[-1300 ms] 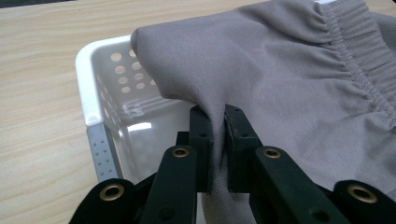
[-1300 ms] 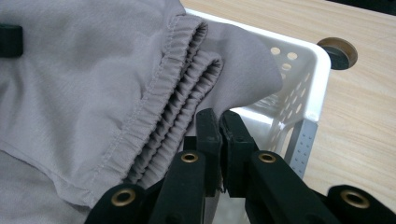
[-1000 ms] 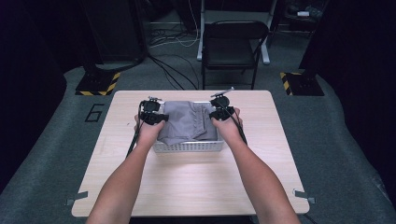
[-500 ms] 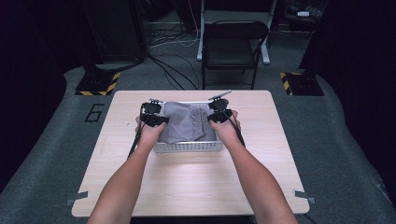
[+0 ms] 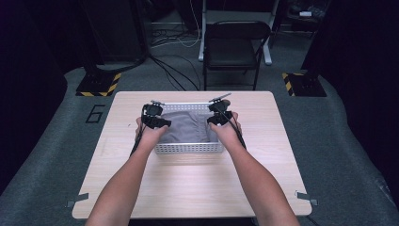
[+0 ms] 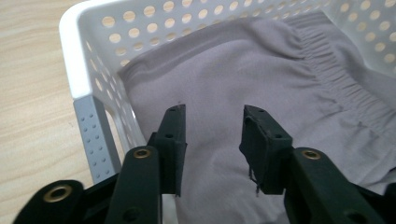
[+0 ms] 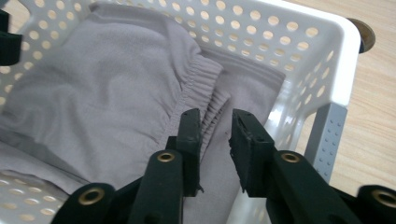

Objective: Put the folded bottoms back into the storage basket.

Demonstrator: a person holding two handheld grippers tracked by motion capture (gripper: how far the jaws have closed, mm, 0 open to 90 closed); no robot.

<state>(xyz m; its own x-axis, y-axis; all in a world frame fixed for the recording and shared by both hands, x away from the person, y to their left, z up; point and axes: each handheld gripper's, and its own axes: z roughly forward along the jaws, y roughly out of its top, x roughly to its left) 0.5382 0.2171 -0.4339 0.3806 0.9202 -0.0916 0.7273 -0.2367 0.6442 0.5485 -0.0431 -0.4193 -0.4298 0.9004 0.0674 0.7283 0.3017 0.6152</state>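
Now both your grippers have just been opening: the left gripper stands spread with bare cloth behind the gap and nothing pinched, and the right gripper is parted too, its pads clear of the elastic waistband. The grey garment lies folded inside the white basket at the table's far middle. That looks like a release, so the placing seems done; lift clear without snagging cloth.
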